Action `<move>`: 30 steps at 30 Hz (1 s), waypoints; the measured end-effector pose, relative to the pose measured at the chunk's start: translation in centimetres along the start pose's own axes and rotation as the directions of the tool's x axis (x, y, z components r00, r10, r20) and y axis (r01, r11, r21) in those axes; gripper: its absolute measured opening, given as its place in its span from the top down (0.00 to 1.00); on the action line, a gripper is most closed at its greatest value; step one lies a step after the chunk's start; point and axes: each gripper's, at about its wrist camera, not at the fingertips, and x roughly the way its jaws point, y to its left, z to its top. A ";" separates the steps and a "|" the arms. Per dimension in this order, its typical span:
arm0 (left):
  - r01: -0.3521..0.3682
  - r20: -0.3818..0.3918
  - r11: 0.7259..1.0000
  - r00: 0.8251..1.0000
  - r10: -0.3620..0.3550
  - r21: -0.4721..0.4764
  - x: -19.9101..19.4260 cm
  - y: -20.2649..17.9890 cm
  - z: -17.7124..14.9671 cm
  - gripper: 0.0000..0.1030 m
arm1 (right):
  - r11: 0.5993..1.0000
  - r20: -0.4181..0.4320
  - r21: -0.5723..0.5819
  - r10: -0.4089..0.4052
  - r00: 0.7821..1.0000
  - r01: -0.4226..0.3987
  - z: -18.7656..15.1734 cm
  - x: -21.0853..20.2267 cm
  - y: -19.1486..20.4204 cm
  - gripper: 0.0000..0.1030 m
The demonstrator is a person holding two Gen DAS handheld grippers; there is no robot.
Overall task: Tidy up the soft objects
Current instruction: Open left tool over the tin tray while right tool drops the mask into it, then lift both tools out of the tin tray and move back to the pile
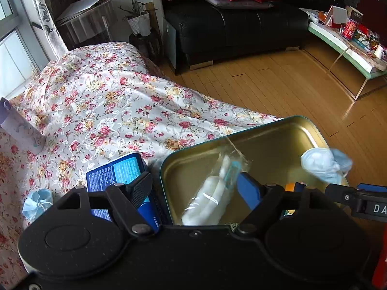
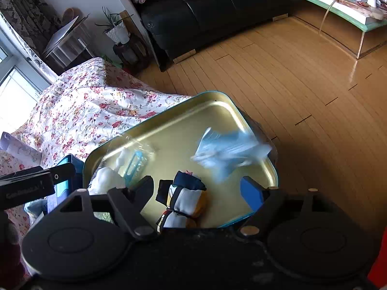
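Observation:
A gold metal tin with a teal rim (image 1: 278, 142) (image 2: 183, 125) sits on the edge of the flowered bedspread. In it lie a clear bag of white cotton pads (image 1: 212, 193) (image 2: 108, 176) and a penguin-like soft toy (image 2: 186, 203). A light blue face mask (image 2: 229, 152) (image 1: 324, 162) is blurred in the air above the tin's right side, free of the fingers. My right gripper (image 2: 196, 186) is open over the tin above the toy. My left gripper (image 1: 193, 188) is open, its fingers straddling the tin's left wall and the cotton bag.
A blue printed box (image 1: 121, 171) lies left of the tin. Another blue mask (image 1: 38, 203) lies on the bedspread (image 1: 108, 101) at the left. A white patterned tube (image 1: 19, 128) stands far left. Wooden floor (image 2: 290, 72), a black sofa (image 1: 237, 24) and a glass table (image 1: 350, 48) lie beyond.

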 end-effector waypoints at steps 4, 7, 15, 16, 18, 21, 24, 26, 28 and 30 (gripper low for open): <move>0.020 0.035 0.999 0.999 -0.019 -0.029 -0.9 0.5 -0.1 0.17 | 1.000 0.021 -0.017 -0.018 1.000 0.018 -0.3 -0.9 0.0 0.21; 0.020 0.057 0.999 0.998 -0.018 -0.042 -1.7 0.8 -0.4 0.16 | 0.998 0.051 -0.047 -0.034 0.998 0.036 -0.5 -1.5 0.3 0.19; 0.017 0.076 0.995 0.997 -0.010 -0.096 -3.2 2.2 -1.7 0.16 | 0.987 0.151 -0.146 -0.040 0.988 0.062 -1.5 -3.6 2.7 0.03; 0.019 0.075 0.994 0.997 -0.012 -0.106 -3.4 2.5 -1.9 0.16 | 0.986 0.159 -0.155 -0.040 0.986 0.065 -1.6 -3.9 3.0 0.02; 0.018 0.078 0.992 0.997 -0.008 -0.128 -3.7 3.1 -2.4 0.12 | 0.983 0.169 -0.173 -0.030 0.985 0.059 -1.8 -4.3 3.6 0.00; 0.007 0.097 0.988 0.995 0.008 -0.157 -4.4 4.1 -3.2 0.06 | 0.981 0.171 -0.190 -0.009 0.985 0.042 -2.2 -4.7 4.4 0.00; -0.003 0.100 0.984 0.995 0.021 -0.180 -5.1 5.0 -3.9 0.06 | 0.975 0.181 -0.221 0.011 0.983 0.030 -2.6 -5.2 5.4 0.00; -0.017 0.105 0.980 0.994 0.039 -0.200 -5.6 5.5 -4.4 0.06 | 0.968 0.184 -0.250 0.025 0.983 0.022 -2.9 -5.4 6.2 0.00; -0.034 0.106 0.974 0.993 0.059 -0.223 -6.1 6.1 -5.1 0.06 | 0.963 0.189 -0.270 0.038 0.981 0.014 -3.4 -5.6 6.9 0.00; -0.050 0.106 0.969 0.991 0.078 -0.242 -6.5 6.9 -5.8 0.06 | 0.956 0.196 -0.293 0.054 0.979 0.006 -3.7 -5.8 7.6 0.00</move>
